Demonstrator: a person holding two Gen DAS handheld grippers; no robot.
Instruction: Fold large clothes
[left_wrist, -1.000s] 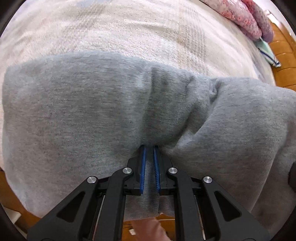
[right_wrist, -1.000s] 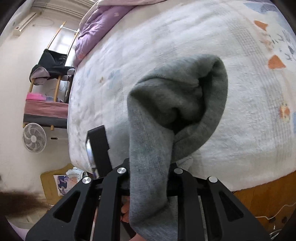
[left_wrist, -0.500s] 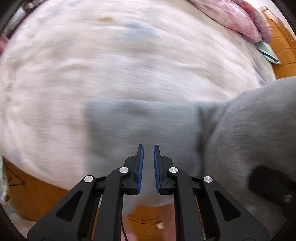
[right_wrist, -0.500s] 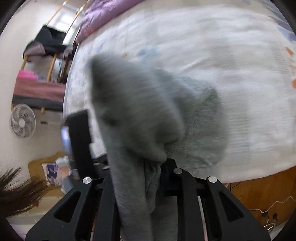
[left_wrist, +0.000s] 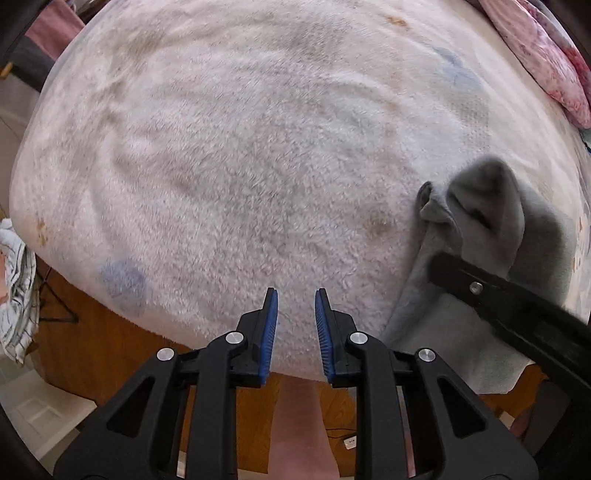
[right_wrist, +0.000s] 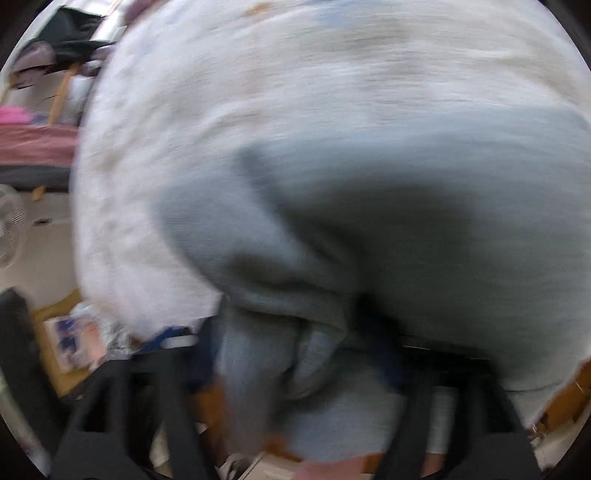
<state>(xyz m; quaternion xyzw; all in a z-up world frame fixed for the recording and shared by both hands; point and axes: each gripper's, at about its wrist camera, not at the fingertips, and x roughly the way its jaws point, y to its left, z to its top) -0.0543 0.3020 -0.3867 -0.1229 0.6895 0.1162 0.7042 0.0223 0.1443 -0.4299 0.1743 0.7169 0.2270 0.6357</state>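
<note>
Folding a large grey garment (left_wrist: 480, 221) on a bed under a fluffy white blanket (left_wrist: 240, 166), with the cloth bunched at about 3 o'clock in the left wrist view, partly on the blanket and partly hanging over the near edge. Left gripper (left_wrist: 295, 321) empty, blue-padded jaws parted with only blanket between them, low at 6 o'clock above the bed's edge. Right gripper (right_wrist: 299, 354) buried in grey folds at 6 o'clock of its own view; from the left camera, one black finger (left_wrist: 476, 284) lies across the fabric, so apparently carrying or dragging it, yet whether the jaws are clamped cannot be told through the blur and the cloth draped over them. Likely step: laying the bundle flat before any fold. Best done by drawing the garment toward the middle of the blanket, away from the overhanging edge, then bringing the free left gripper across toward 3 o'clock to catch a hem or corner rather than a thick wad, and pulling the two apart to spread it. Hard to make out: which part of the garment is which, since sleeves, hem and collar are lost in the lump; the right view smeared throughout; a pink quilt (left_wrist: 546, 55) cut off at 1 o'clock.
</note>
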